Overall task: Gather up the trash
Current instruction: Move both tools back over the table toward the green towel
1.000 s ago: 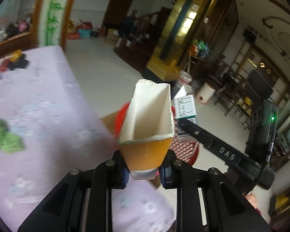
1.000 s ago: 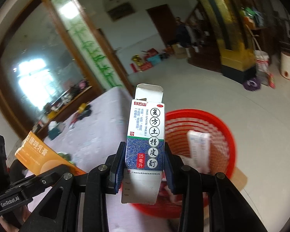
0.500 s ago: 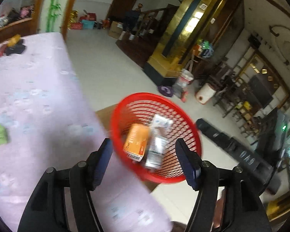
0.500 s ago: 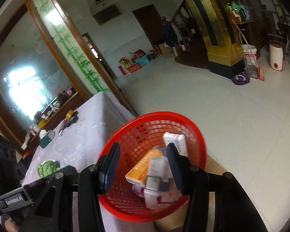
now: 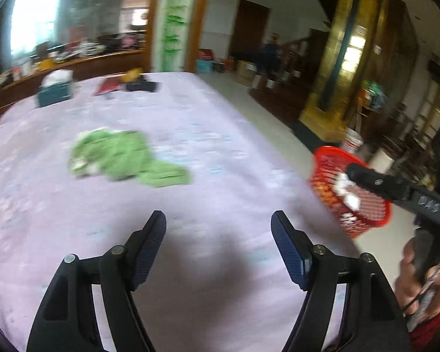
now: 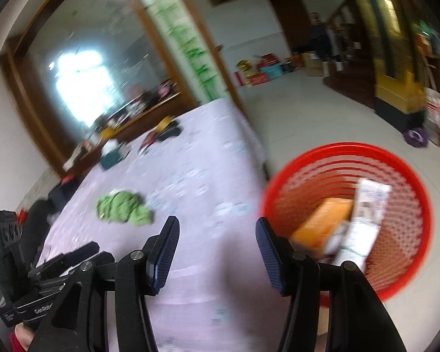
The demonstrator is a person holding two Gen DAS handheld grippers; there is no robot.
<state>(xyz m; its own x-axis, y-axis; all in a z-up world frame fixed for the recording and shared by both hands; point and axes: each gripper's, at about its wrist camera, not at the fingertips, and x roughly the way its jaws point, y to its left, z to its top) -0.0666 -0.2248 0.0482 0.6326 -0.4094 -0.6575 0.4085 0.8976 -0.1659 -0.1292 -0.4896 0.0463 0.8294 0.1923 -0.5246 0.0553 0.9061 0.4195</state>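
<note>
While both pairs of jaws stand apart with nothing between them, having just been opening, the trash lies in the red basket (image 6: 396, 158) off the right edge of the tabletop (image 5: 190, 123). In the right wrist view the right gripper (image 6: 217, 249) hangs over the lilac cloth at the tabletop's edge, and the basket sits just to the right of its right jaw, below the tabletop's level; an orange box (image 6: 322, 223) and a white carton (image 6: 366, 214) lean inside it, well clear of the pads. In the left wrist view the left gripper (image 5: 218, 246) points down at bare cloth, with the basket far off to its right, beyond the tabletop's edge. A crumpled green cloth (image 5: 123, 155) lies on the tabletop ahead of the left jaws, apart from both grippers.

Both views are smeared by motion. In the left wrist view the basket is partly covered by the other gripper's black finger, and its contents show only as white and orange blurs. The near wall of the basket is cut off behind the right jaw in the right wrist view, and print on the carton cannot be read. A teal box (image 5: 55, 94) and dark items at the far end of the tabletop are too blurred to name. A hand (image 5: 425, 287) shows at the lower right edge, partly cropped
</note>
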